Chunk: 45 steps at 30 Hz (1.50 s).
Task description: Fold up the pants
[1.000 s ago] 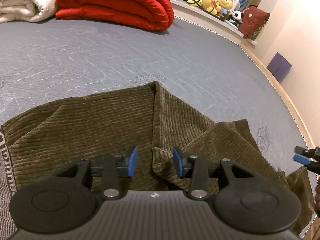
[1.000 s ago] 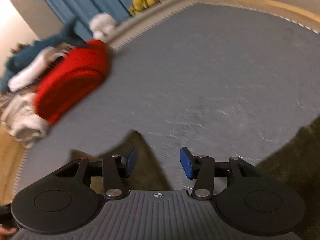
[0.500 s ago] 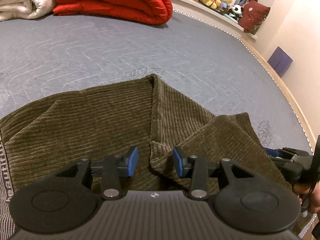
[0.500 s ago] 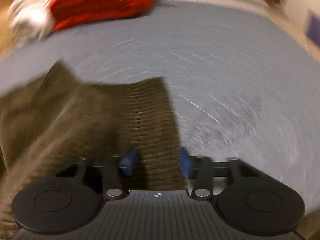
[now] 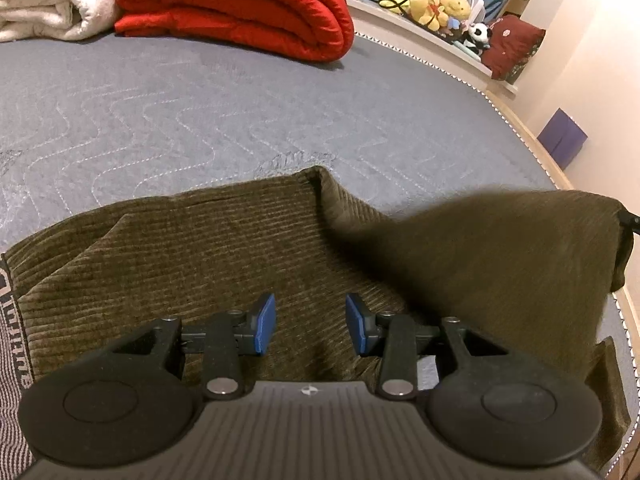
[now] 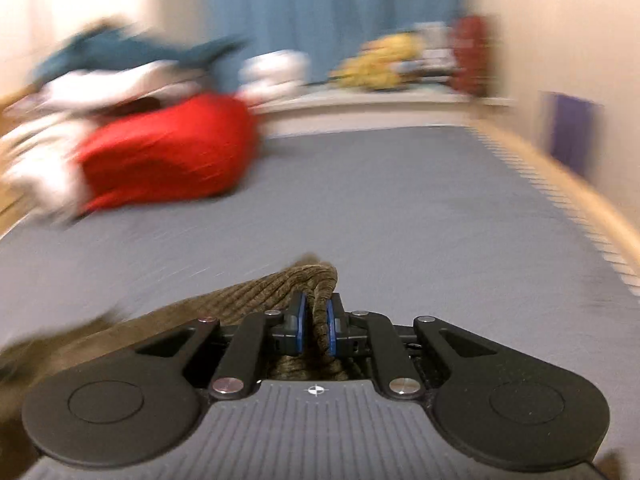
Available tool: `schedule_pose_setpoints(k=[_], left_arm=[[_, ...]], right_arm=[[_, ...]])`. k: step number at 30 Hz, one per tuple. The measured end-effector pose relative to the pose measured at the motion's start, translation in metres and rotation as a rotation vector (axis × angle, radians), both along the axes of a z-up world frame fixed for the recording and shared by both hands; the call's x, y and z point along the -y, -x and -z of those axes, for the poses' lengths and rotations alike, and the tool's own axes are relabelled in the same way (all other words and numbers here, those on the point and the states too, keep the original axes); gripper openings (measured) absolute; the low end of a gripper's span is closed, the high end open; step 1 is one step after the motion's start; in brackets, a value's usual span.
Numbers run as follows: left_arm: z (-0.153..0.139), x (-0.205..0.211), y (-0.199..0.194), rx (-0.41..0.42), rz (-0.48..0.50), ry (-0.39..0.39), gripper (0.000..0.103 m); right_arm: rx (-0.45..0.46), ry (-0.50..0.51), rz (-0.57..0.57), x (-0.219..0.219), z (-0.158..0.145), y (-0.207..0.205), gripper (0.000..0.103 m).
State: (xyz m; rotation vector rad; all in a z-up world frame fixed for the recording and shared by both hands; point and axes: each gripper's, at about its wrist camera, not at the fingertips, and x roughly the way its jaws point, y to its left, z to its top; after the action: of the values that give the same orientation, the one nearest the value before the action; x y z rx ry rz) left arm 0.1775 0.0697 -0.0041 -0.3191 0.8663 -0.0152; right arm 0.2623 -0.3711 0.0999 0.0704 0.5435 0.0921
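Note:
Olive corduroy pants (image 5: 208, 252) lie on the grey quilted mattress (image 5: 200, 112). My left gripper (image 5: 310, 324) is open and empty, hovering low over the pants' middle. The right part of the pants (image 5: 500, 256) is lifted off the bed and blurred. My right gripper (image 6: 314, 326) is shut on a bunched edge of the pants (image 6: 320, 280), which trail away to the left in the blurred right wrist view.
A folded red duvet (image 5: 240, 4) and white blanket (image 5: 48, 4) lie at the far end of the mattress. Stuffed toys (image 5: 436, 6) and a dark red cushion (image 5: 512, 48) sit on a ledge. A purple box (image 5: 562, 144) stands by the right wall.
My right gripper has closed on the pants' edge and lifted it; the right side of the pants has risen off the bed. My left gripper stays open in place.

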Motion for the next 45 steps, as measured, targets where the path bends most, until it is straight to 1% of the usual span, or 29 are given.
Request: schedule_pose_setpoints(k=[1, 3, 4, 5, 7, 9, 10, 11, 13, 17, 21, 24, 25, 26, 27, 28, 29, 30, 31, 34, 35, 36, 37, 38, 39, 41, 43, 44, 45], left_arm=[[-0.001, 0.002, 0.000, 0.006, 0.005, -0.001, 0.043], [-0.001, 0.007, 0.001, 0.015, 0.019, -0.003, 0.043], [-0.001, 0.009, 0.001, 0.017, 0.030, -0.002, 0.043], [0.000, 0.012, 0.002, 0.021, 0.039, -0.001, 0.043], [0.000, 0.020, 0.003, 0.036, 0.072, -0.005, 0.049], [0.002, 0.031, 0.005, 0.052, 0.116, -0.014, 0.052], [0.004, 0.038, 0.005, 0.057, 0.148, -0.018, 0.052], [0.007, 0.045, 0.005, 0.058, 0.178, -0.018, 0.052], [0.015, 0.054, 0.004, 0.054, 0.220, 0.002, 0.052], [0.035, 0.076, 0.000, 0.033, 0.289, 0.041, 0.053], [0.050, 0.089, -0.006, 0.033, 0.322, -0.003, 0.064], [0.063, 0.097, -0.014, 0.009, 0.339, -0.066, 0.063], [0.068, 0.098, -0.015, -0.004, 0.340, -0.107, 0.061], [0.071, 0.100, -0.015, -0.005, 0.346, -0.139, 0.056], [0.073, 0.102, -0.014, 0.006, 0.357, -0.169, 0.046], [0.073, 0.104, -0.012, 0.016, 0.373, -0.218, 0.038], [0.073, 0.107, -0.011, 0.022, 0.387, -0.268, 0.020], [0.070, 0.107, -0.009, 0.028, 0.406, -0.297, 0.016], [0.067, 0.102, -0.007, 0.034, 0.436, -0.283, 0.013], [0.047, 0.085, 0.004, 0.080, 0.497, -0.258, 0.011], [0.040, 0.079, 0.010, 0.099, 0.542, -0.274, 0.011], [0.036, 0.076, 0.017, 0.113, 0.595, -0.317, 0.011], [0.034, 0.071, 0.024, 0.109, 0.661, -0.365, 0.011], [0.036, 0.065, 0.028, 0.081, 0.723, -0.354, 0.011], [0.038, 0.058, 0.031, 0.050, 0.768, -0.309, 0.011], [0.044, 0.053, 0.034, 0.027, 0.799, -0.287, 0.015], [0.039, 0.051, 0.033, 0.029, 0.782, -0.246, 0.020], [0.033, 0.047, 0.029, 0.033, 0.767, -0.217, 0.030], [0.024, 0.041, 0.028, 0.052, 0.742, -0.173, 0.048]], right_arm=[[-0.004, 0.001, 0.144, 0.024, -0.002, -0.014, 0.011], [-0.036, -0.017, 0.516, 0.080, 0.002, -0.039, 0.014], [-0.047, -0.041, 0.602, 0.100, 0.007, -0.045, 0.031], [-0.066, -0.078, 0.631, 0.116, 0.016, -0.051, 0.038], [-0.097, -0.090, 0.635, 0.132, 0.034, -0.049, 0.038], [-0.103, -0.074, 0.596, 0.129, 0.053, -0.044, 0.043], [-0.116, -0.084, 0.572, 0.127, 0.061, -0.039, 0.048], [-0.135, -0.103, 0.554, 0.126, 0.070, -0.036, 0.052], [-0.190, -0.170, 0.535, 0.131, 0.092, -0.031, 0.054], [-0.269, -0.291, 0.550, 0.132, 0.120, -0.032, 0.058], [-0.286, -0.335, 0.579, 0.129, 0.131, -0.039, 0.064], [-0.259, -0.312, 0.599, 0.122, 0.135, -0.050, 0.065], [-0.257, -0.304, 0.605, 0.121, 0.135, -0.051, 0.063], [-0.253, -0.291, 0.612, 0.119, 0.134, -0.054, 0.049], [-0.248, -0.284, 0.614, 0.118, 0.133, -0.056, 0.038], [-0.250, -0.286, 0.622, 0.118, 0.133, -0.060, 0.020], [-0.248, -0.291, 0.637, 0.121, 0.135, -0.061, 0.013], [-0.242, -0.307, 0.642, 0.123, 0.135, -0.061, 0.011], [-0.234, -0.314, 0.641, 0.125, 0.136, -0.062, 0.009], [-0.165, -0.281, 0.642, 0.123, 0.121, -0.047, 0.007], [-0.133, -0.276, 0.651, 0.123, 0.113, -0.038, 0.007], [-0.115, -0.278, 0.663, 0.124, 0.107, -0.028, 0.006], [-0.117, -0.282, 0.684, 0.125, 0.102, -0.018, 0.006], [-0.143, -0.279, 0.718, 0.127, 0.101, -0.008, 0.006], [-0.190, -0.290, 0.756, 0.131, 0.103, 0.002, 0.006], [-0.279, -0.322, 0.806, 0.137, 0.115, 0.019, 0.007], [-0.340, -0.315, 0.769, 0.140, 0.129, 0.025, 0.011], [-0.334, -0.325, 0.772, 0.144, 0.130, 0.030, 0.019], [-0.300, -0.339, 0.803, 0.150, 0.127, 0.039, 0.023]])
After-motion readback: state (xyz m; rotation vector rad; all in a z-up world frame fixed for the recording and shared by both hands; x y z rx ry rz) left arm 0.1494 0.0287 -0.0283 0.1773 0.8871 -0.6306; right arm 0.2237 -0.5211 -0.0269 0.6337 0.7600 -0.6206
